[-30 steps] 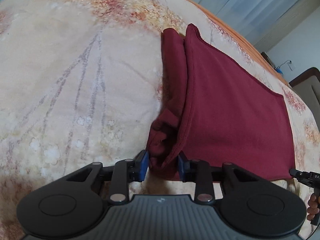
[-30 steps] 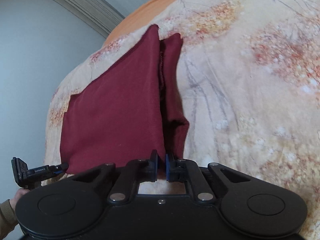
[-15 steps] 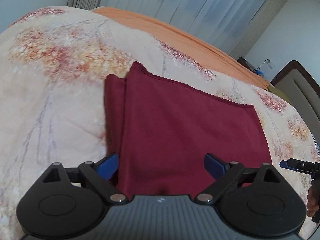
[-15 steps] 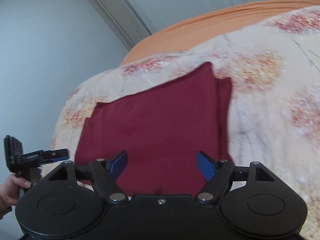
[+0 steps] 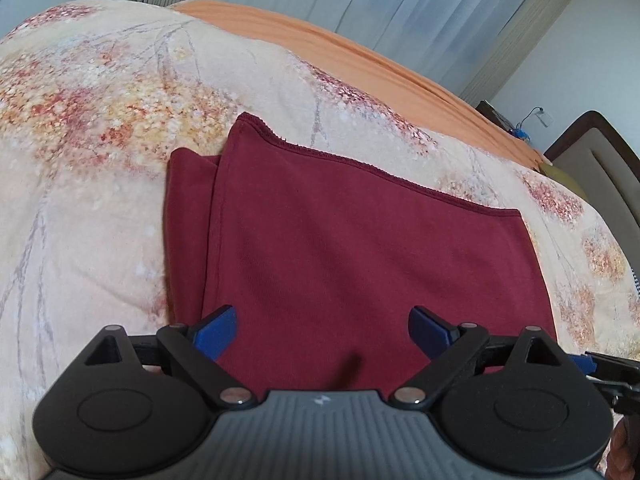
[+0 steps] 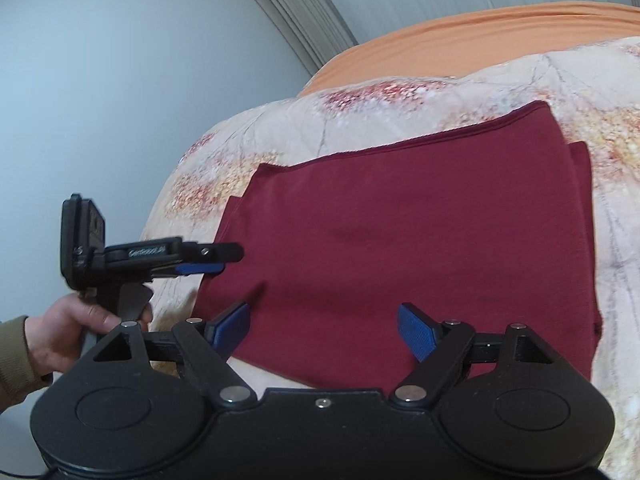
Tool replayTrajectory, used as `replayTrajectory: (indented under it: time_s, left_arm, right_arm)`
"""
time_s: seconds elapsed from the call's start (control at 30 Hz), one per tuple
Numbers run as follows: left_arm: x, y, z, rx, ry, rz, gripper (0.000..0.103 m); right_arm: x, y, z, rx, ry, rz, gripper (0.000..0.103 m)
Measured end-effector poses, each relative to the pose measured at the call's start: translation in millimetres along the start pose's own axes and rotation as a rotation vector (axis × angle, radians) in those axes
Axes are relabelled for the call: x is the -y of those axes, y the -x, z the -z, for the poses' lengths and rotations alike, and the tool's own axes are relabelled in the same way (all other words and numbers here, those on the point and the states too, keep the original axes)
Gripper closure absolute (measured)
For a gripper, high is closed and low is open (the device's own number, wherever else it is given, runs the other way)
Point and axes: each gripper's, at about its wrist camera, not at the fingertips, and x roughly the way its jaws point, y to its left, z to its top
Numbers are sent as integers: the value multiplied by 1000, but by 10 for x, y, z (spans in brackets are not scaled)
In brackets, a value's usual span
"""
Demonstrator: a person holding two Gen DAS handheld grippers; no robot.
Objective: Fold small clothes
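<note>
Maroon garment (image 5: pixel 360 248) lies folded flat on the floral bedspread (image 5: pixel 100 152), both grippers spread wide above it.

Seen from the left wrist view, the left gripper (image 5: pixel 322 330) holds nothing, its blue pads (image 5: pixel 216 330) parted over the cloth's near edge at the bottom of the frame; a narrower folded layer peeks out along the garment's left side, and a stitched hem runs across its far edge. In the right wrist view the right gripper (image 6: pixel 324 330) is likewise released and empty over the garment (image 6: pixel 420 248), which fills the centre of the frame. At the left of that frame a hand (image 6: pixel 64 332) grips the other tool's handle. An orange sheet (image 6: pixel 480 36) and pale curtains (image 5: pixel 360 12) sit beyond the bedspread.
</note>
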Motion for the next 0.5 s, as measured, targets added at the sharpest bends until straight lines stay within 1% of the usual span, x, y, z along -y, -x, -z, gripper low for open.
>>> replayTrajectory:
  time_s: [0.37,0.5]
  left_arm:
    - [-31,-27,-50,-9,-21,13,8]
    - [-75,9,-62,9,-12,19,8]
  right_arm:
    - [-21,-17,26,-10,3,21,20]
    - [-38,-56,22,-14,3,18,19]
